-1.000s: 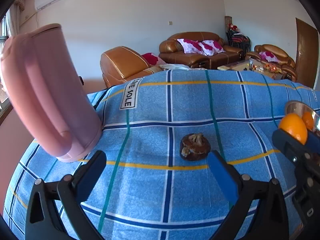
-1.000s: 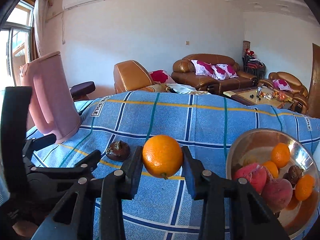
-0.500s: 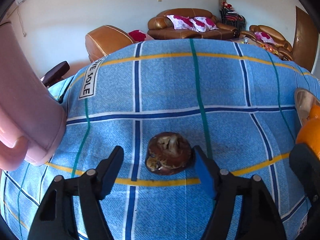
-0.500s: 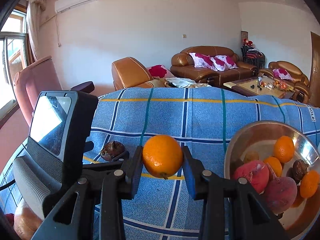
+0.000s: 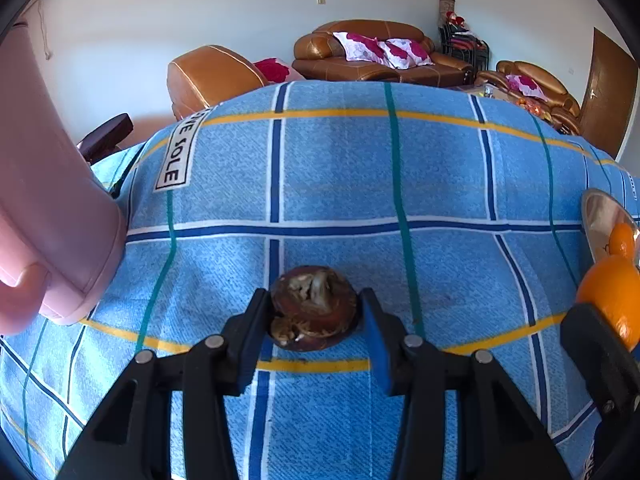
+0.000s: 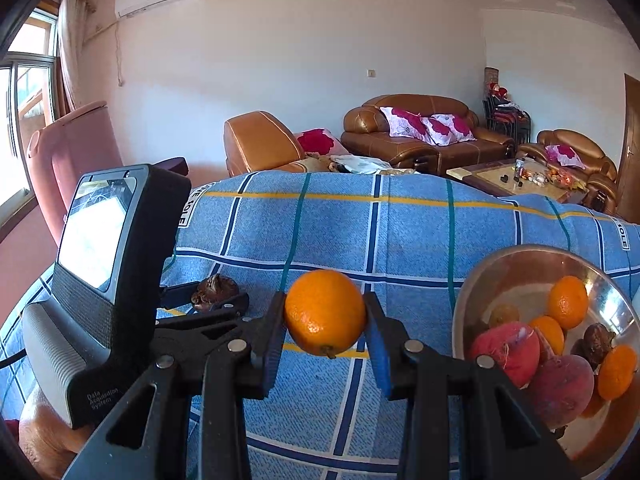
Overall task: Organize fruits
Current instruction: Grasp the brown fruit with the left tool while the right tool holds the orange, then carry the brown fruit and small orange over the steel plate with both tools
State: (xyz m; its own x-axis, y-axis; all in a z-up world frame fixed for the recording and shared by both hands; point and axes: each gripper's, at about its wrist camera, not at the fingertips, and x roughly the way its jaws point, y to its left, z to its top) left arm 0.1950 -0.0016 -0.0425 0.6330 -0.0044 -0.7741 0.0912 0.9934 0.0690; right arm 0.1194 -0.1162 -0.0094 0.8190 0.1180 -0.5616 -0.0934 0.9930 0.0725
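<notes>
Mangosteen (image 5: 314, 307): round, dark brown, rough dried rind with pale withered calyx, resting on woven blue checked cloth (image 5: 340, 184). It sits between the left gripper (image 5: 316, 320) fingers, which have just been closing and now touch both its sides. Right gripper (image 6: 325, 314) clamps a smooth, glossy orange (image 6: 325, 312); steel bowl (image 6: 500, 268) lies right of its fingers.

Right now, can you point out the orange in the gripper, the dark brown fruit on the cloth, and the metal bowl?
orange (image 6: 325, 312), right wrist view, middle of its peel.
dark brown fruit (image 5: 314, 306), left wrist view, its top face.
metal bowl (image 6: 516, 276), right wrist view, bare inner wall.
</notes>
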